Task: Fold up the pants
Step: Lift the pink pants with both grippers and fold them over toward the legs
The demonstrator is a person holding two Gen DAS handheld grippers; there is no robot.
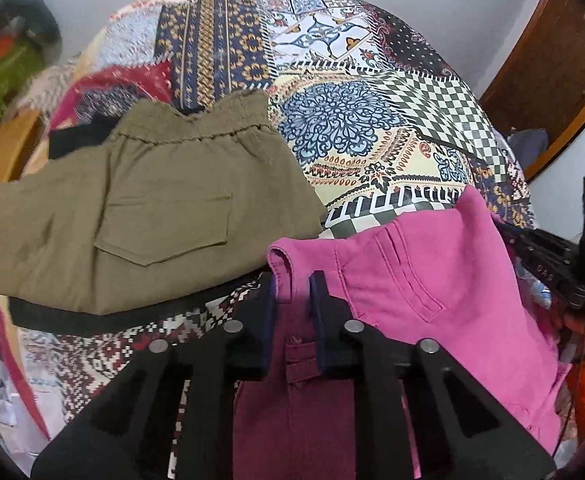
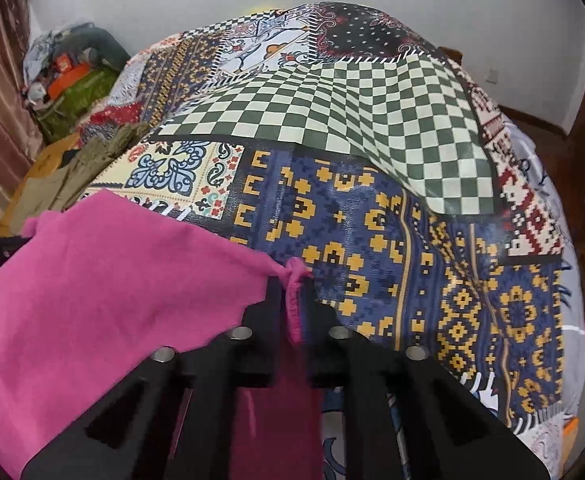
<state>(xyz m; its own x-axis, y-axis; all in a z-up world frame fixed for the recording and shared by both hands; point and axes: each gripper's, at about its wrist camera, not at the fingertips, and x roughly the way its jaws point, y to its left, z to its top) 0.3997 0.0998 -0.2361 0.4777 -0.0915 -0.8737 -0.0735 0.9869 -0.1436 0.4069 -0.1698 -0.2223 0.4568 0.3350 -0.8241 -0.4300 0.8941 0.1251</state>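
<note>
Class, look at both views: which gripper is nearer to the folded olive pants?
Left. The left gripper, shut on the pink pants, sits just beside the olive pants; the right gripper grips the pink pants' far end.

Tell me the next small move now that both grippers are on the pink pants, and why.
Probably lift both ends together. The left gripper is shut on the pink pants at the waistband, the right gripper pinches a bunched edge, and the cloth sags crumpled on the patchwork bedspread.
</note>
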